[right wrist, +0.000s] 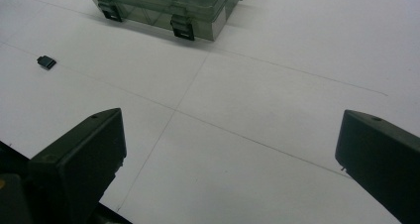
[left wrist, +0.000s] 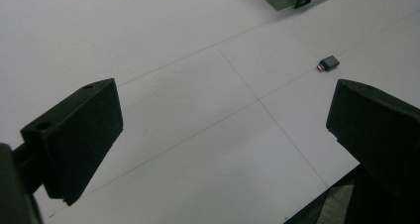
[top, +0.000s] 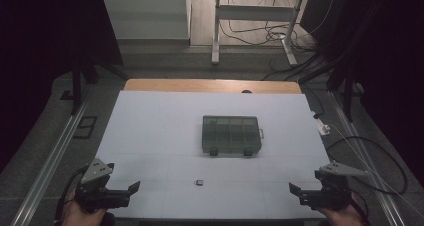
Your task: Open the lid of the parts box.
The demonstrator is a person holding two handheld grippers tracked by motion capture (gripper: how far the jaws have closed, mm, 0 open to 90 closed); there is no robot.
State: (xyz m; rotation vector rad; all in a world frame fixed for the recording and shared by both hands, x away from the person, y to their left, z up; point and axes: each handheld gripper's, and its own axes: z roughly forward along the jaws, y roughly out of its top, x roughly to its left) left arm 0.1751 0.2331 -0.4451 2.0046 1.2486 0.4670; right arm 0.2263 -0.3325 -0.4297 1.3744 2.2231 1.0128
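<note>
Between both gaping tools (top: 134,187) (top: 295,188) lies small adapter (top: 199,182), untouched.

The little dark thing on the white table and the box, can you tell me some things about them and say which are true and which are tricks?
1. The small dark adapter lies inside the box. False: it lies on the white table, apart from the box and nearer the person.
2. The clear compartment box has its lid shut. True.
3. The left gripper holds the adapter. False: it is open and holds nothing.
4. The right gripper is open. True.
5. The box has two dark latches on its near side. True.
</note>
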